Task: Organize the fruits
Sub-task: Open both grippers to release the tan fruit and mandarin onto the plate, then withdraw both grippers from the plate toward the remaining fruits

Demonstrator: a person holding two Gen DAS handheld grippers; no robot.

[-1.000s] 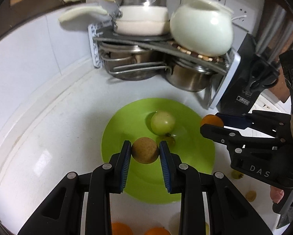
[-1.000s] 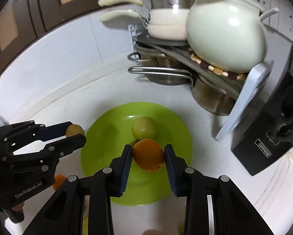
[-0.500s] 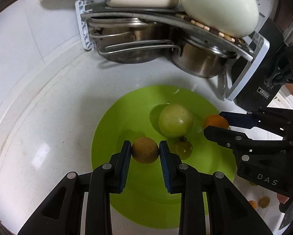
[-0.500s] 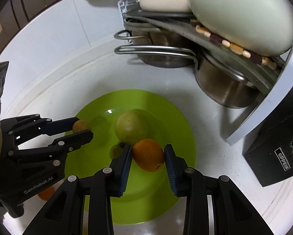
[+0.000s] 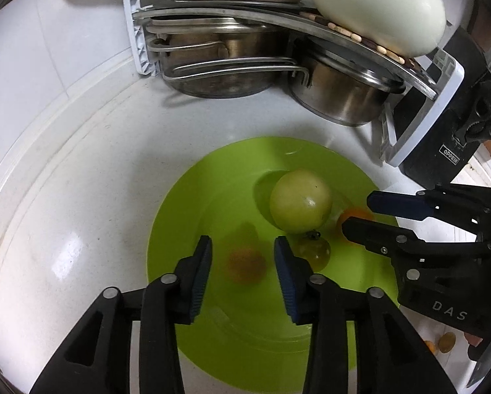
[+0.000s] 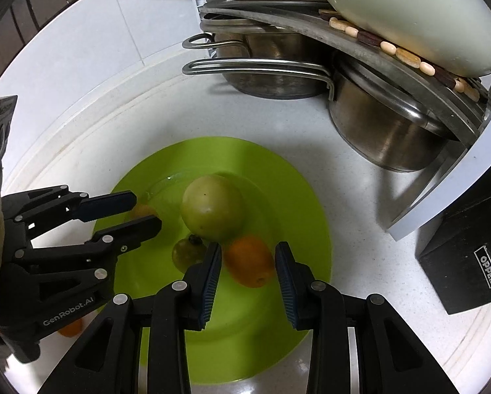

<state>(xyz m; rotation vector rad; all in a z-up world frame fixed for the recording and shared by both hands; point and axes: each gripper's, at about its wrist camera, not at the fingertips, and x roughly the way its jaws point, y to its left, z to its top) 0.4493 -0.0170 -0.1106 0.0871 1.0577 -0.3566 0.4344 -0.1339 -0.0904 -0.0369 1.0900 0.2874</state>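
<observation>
Orange [image 6: 250,261] sits between the blue pads of the right gripper [image 6: 248,245], pads pressed on both sides, grasped, low over the right part of the green plate [image 5: 196,216]. Brown fruit [image 5: 245,264], blurred, lies on the plate between the fingers of the left gripper [image 5: 242,241]; jaws just been opening, a gap visible on either side, fruit released. Large green fruit [image 5: 300,204] rests near the plate's middle, just beyond both grippers. Small dark green fruit [image 5: 312,251] with a stem lies right beside it, on the near side, between the two grippers. Plate stands on a white counter [image 5: 81,197]. Steel pots [image 5: 340,98] sit under a rack at the back wall, a white pot [image 5: 376,6] on top of the rack. Black box [image 6: 468,256] stands to the right of the rack. A few more small fruits [image 5: 445,341] lie off the plate on the counter, behind the right gripper.
</observation>
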